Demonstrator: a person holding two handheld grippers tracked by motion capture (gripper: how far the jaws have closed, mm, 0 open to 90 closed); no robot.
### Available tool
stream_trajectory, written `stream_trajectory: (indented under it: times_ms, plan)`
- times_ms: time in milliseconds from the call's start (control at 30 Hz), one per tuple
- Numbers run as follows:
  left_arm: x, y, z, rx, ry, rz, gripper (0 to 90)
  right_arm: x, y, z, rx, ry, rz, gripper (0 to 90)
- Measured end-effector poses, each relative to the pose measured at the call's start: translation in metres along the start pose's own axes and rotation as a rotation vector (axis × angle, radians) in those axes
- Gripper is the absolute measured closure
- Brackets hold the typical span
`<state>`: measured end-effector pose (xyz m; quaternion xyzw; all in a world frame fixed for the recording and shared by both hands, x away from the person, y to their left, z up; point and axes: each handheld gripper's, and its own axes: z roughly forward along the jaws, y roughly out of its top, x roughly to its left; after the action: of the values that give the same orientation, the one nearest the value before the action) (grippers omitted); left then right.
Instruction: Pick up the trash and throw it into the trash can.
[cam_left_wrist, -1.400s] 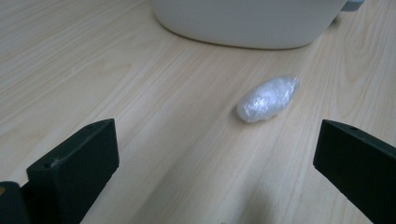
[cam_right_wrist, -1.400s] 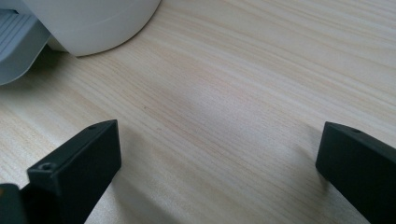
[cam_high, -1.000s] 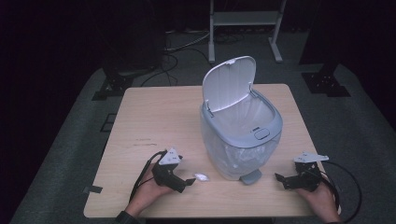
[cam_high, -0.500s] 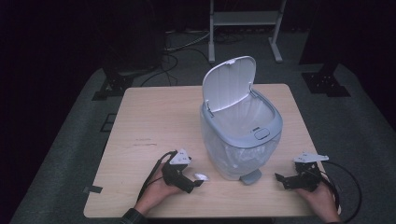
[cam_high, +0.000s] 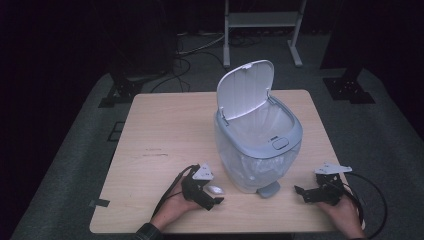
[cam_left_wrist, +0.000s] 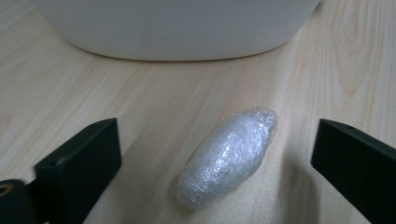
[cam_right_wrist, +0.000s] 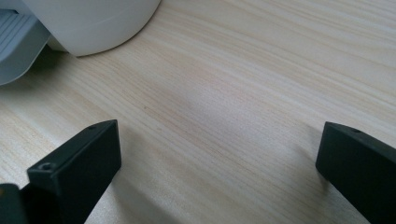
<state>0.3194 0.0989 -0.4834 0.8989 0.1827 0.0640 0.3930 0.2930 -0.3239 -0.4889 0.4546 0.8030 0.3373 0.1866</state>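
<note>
Left gripper view: we are seeing the left gripper (cam_left_wrist: 212, 163) straddling, jaws wide, a small oval wad of clear plastic wrap (cam_left_wrist: 227, 157) lying on the pale wooden table (cam_left_wrist: 140, 98), just before the white plastic pedal bin (cam_left_wrist: 177, 28). The right gripper (cam_right_wrist: 217, 172) is resting wide open over bare wood.

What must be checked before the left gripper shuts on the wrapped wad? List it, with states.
1. Wad between the left gripper jaws: ok, it lies between them.
2. Left jaws open wide enough: ok, gaps on both sides.
3. Wad free of the bin: ok, table shows between them.
4. Bin lid up: ok, it stands open.
5. Right gripper out of the way: ok, open on the table across the bin.
6. Wad's firmness: cannot tell.
</note>
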Motion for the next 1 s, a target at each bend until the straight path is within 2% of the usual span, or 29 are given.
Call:
stream_trajectory:
  times_ms: [167,333,400,467,1000]
  plan:
    - [-0.0029,0.0000,0.0005,0.013,0.019,0.039,5.5,0.0000,0.0000,0.0000,0.000,0.000,0.000,0.0]
    - [-0.0041,-0.0018,-0.0022,-0.010,0.003,0.055,14.7,0.0001,0.0000,0.0000,0.000,0.000,0.001,0.0]
    - [-0.0047,-0.0027,-0.0034,-0.022,-0.003,0.062,21.1,0.0001,0.0000,0.0000,0.000,0.000,0.001,0.0]
    - [-0.0044,-0.0028,-0.0042,-0.018,-0.006,0.069,23.0,0.0001,0.0000,0.0000,0.000,0.000,0.001,0.0]
    - [-0.0060,-0.0068,-0.0094,-0.050,-0.011,0.071,54.0,0.0001,0.0000,0.0000,0.000,0.000,0.001,0.0]
